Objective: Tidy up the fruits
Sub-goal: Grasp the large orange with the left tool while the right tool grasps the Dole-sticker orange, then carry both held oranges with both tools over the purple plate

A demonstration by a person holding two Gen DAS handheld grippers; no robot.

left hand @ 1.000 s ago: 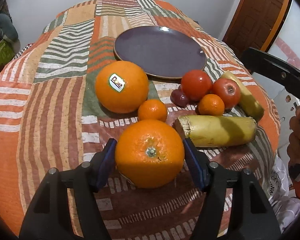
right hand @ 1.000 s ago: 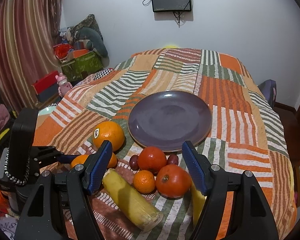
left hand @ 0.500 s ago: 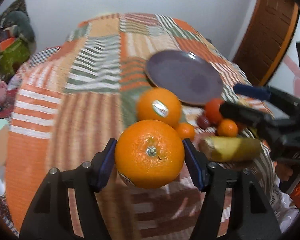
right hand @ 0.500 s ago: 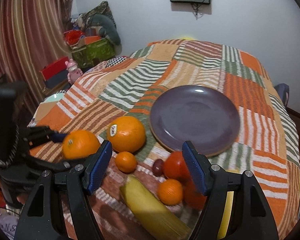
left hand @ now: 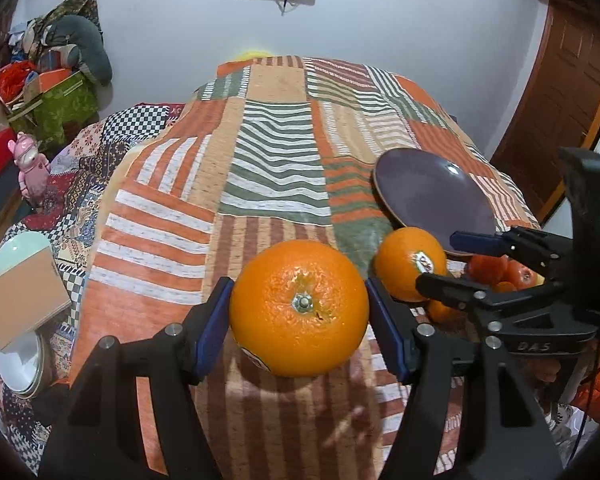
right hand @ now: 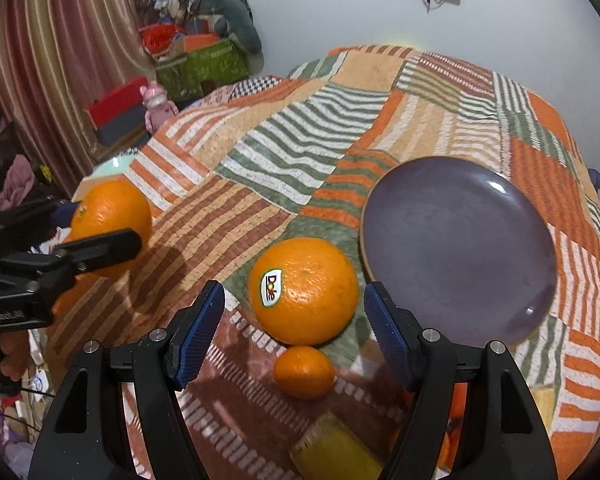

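Observation:
My left gripper (left hand: pixel 298 320) is shut on a large orange (left hand: pixel 299 307) and holds it above the striped cloth at the table's left side; it also shows in the right wrist view (right hand: pixel 110 224). My right gripper (right hand: pixel 294 332) is open, its jaws on either side of a second large orange with a Dole sticker (right hand: pixel 303 290), not touching it. That orange shows in the left wrist view (left hand: pixel 410 264) too. A small mandarin (right hand: pixel 304 372) lies just in front of it. The empty purple plate (right hand: pixel 460 248) sits to the right.
A yellow banana-like fruit (right hand: pixel 336 456) lies at the near edge, with red and orange fruits (left hand: pixel 500 272) behind my right gripper. The patchwork cloth (left hand: pixel 276 168) covers the table. Boxes, a pink toy (left hand: pixel 32 172) and bowls (left hand: pixel 16 320) stand off to the left.
My left gripper has carried its orange up and to the left, away from the fruit pile. My right gripper has moved left and forward around the Dole orange.

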